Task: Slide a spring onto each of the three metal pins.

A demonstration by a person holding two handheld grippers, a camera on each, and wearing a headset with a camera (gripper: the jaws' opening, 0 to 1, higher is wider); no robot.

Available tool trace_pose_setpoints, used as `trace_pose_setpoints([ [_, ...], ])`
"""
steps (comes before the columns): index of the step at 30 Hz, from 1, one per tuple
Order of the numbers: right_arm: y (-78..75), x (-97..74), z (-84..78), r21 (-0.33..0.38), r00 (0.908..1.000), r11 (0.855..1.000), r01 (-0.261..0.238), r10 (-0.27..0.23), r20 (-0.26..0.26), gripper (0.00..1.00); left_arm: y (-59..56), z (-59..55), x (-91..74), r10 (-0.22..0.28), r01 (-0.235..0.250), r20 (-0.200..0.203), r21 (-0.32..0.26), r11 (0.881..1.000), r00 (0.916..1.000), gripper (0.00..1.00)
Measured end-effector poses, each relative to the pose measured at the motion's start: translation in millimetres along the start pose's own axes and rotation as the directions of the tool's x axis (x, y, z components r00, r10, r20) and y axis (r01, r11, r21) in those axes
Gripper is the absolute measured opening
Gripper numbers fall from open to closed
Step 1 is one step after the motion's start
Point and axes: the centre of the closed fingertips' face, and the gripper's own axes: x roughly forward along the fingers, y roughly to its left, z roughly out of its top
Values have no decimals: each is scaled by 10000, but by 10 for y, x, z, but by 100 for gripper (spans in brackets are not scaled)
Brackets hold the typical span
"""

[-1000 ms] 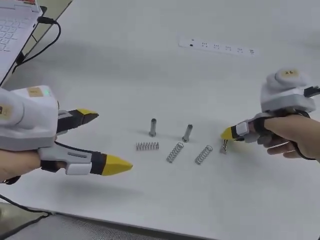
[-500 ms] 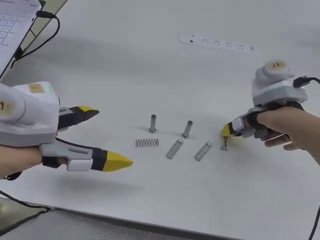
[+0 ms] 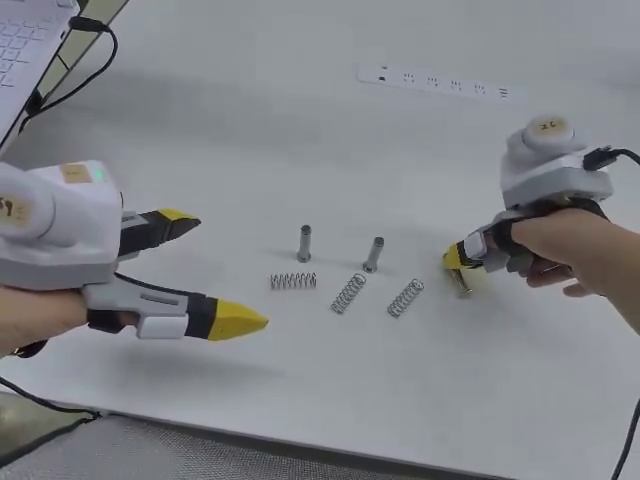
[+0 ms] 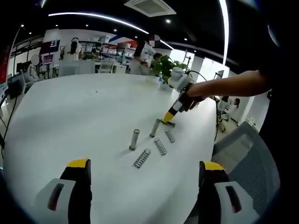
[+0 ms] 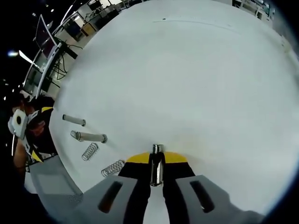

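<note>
Desk (image 3: 300, 150): white, with the items below listed from the left.

Laptop (image 3: 25, 30): white, at the far left corner, partly cut off by the frame edge. A black cable (image 3: 75, 70) runs beside it.

Left gripper (image 3: 218, 270): held in a hand (image 3: 35, 315) above the near left of the desk. Its yellow-tipped jaws are spread wide with nothing between them, and it is well apart from the parts.

First pin (image 3: 304, 243): metal, standing on end near the middle of the desk.

First spring (image 3: 293, 281): lying on its side just in front of the first pin, on the person's side.

Second spring (image 3: 348, 293): lying at an angle, just beside the base of the second pin.

Second pin (image 3: 374, 254): metal, standing on end to the right of the first pin.

Third spring (image 3: 405, 297): lying at an angle, between the second pin and the right gripper.

Power strip (image 3: 440, 86): white, on the far side of the desk, well apart from the parts.

Right gripper (image 3: 456, 262): held in a hand (image 3: 560, 250), tips pointing down toward the desk. The jaws are clamped on the third pin.

Third pin (image 3: 460, 281): metal, tilted, gripped at the yellow tips just to the right of the third spring. The right gripper view shows it lying lengthwise between the jaws, its end poking out past them. Whether its lower end touches the desk cannot be told.
</note>
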Motion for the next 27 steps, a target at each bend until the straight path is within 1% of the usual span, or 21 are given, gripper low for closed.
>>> trace_pose_setpoints([
  [4,37,7,-4,-455,9998,9988,-163,166,54,6,-11,-6,4,-17,17,-23,22,10000,10000,93],
  [10,75,9,-23,-824,9992,9959,-366,377,127,5,-19,-23,10,-39,39,-59,8,10000,10000,92],
  [17,73,1,-43,-936,9984,9943,-515,535,195,5,-9,-22,5,-24,24,-46,-11,10000,10000,92],
  [18,75,-3,-50,-1003,9980,9934,-563,590,242,5,-5,-22,3,-8,7,-45,-15,10000,10000,92],
  [22,69,-17,-79,-883,9967,9936,-699,732,345,5,-3,-23,2,-1,1,-47,-20,10000,10000,92],
  [27,78,-34,-86,-976,9949,9919,-810,864,529,5,-11,-24,15,-36,36,-59,-14,10000,10000,92],
])
